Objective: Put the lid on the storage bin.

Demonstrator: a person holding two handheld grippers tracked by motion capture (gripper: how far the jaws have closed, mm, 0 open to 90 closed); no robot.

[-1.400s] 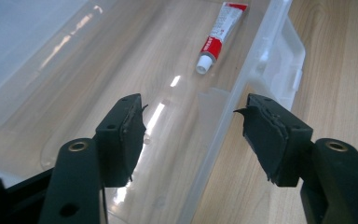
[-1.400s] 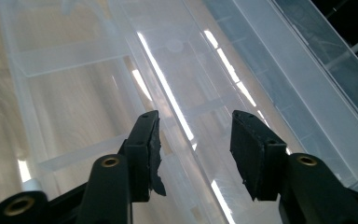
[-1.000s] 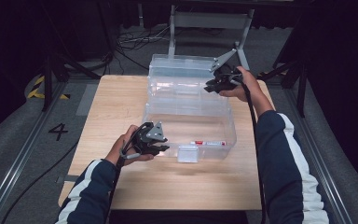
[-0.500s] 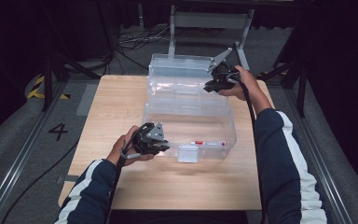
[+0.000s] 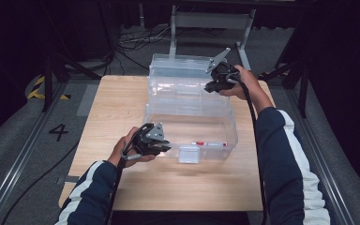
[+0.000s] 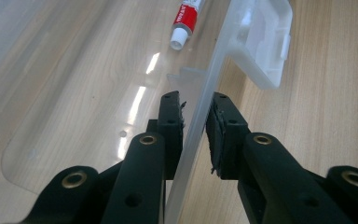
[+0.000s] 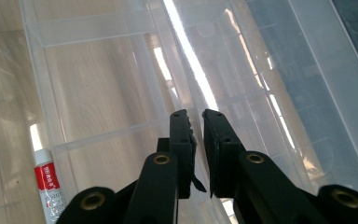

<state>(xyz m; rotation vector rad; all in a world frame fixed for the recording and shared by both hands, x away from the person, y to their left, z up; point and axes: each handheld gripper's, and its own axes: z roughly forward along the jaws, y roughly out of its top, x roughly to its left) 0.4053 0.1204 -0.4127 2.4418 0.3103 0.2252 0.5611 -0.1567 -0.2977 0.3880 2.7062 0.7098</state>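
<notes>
Gripping: both grippers pinch the rim of one clear plastic storage bin (image 5: 192, 119), which stands on the wooden table (image 5: 117, 101) with its lid (image 5: 183, 70) swung back at the far side.
Left gripper (image 5: 161, 146): at the bin's near left corner, jaws narrowed onto the thin front wall (image 6: 200, 112) — pads on either side of it.
Toothpaste tube (image 6: 185, 21): red and white, lying loose on the bin floor near the front wall.
Latch (image 6: 265, 44): moulded clip on the front wall, just right of the left grip.
Right gripper (image 5: 212, 85): at the far right rim, jaws have just been closing on a clear edge (image 7: 196, 100).
Handling: likely light, stiff yet flexing, slick and glossy — hold opposite corners, lift level so the tube stays put.
</notes>
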